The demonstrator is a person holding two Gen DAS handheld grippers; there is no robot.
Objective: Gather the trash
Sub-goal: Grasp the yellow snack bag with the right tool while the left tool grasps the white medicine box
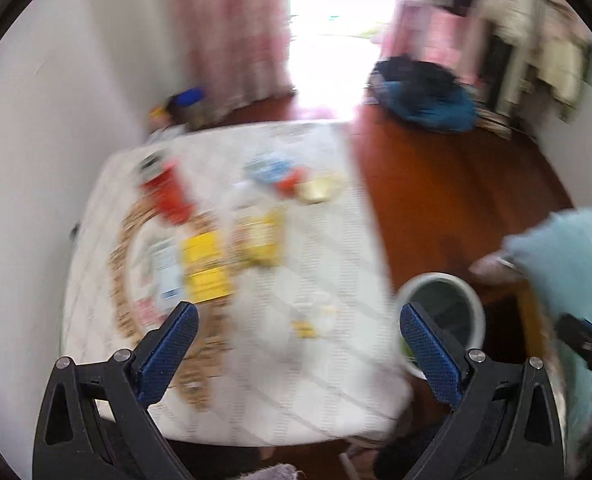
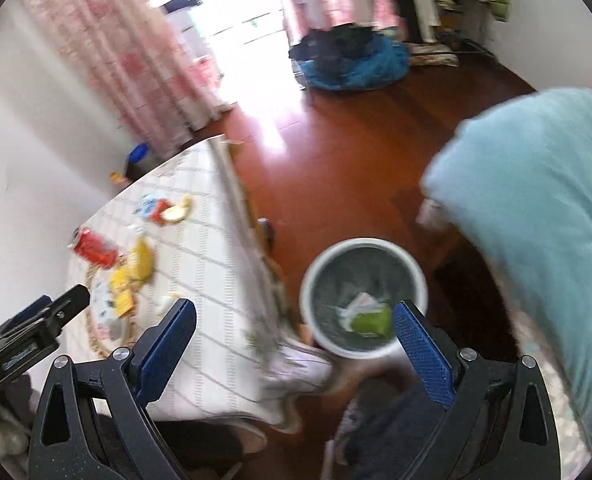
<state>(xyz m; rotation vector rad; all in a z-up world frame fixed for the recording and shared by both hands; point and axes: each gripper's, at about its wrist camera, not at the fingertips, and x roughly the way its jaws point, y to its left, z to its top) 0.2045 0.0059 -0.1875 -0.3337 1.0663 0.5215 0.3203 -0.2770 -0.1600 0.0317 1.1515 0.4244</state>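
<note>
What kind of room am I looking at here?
Probably a lived-in room of a home: pink curtains beside a bright doorway, a wooden floor with a heap of clothes, and a cloth-covered table strewn with wrappers beside a small trash bin.

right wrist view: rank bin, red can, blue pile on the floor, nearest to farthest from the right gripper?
1. Bin: on the floor just ahead of the right gripper, beside the table edge; green and white scraps inside.
2. Red can: lying on its side on the table, off to the left.
3. Blue pile: far across the wooden floor, near the bright doorway.
</note>
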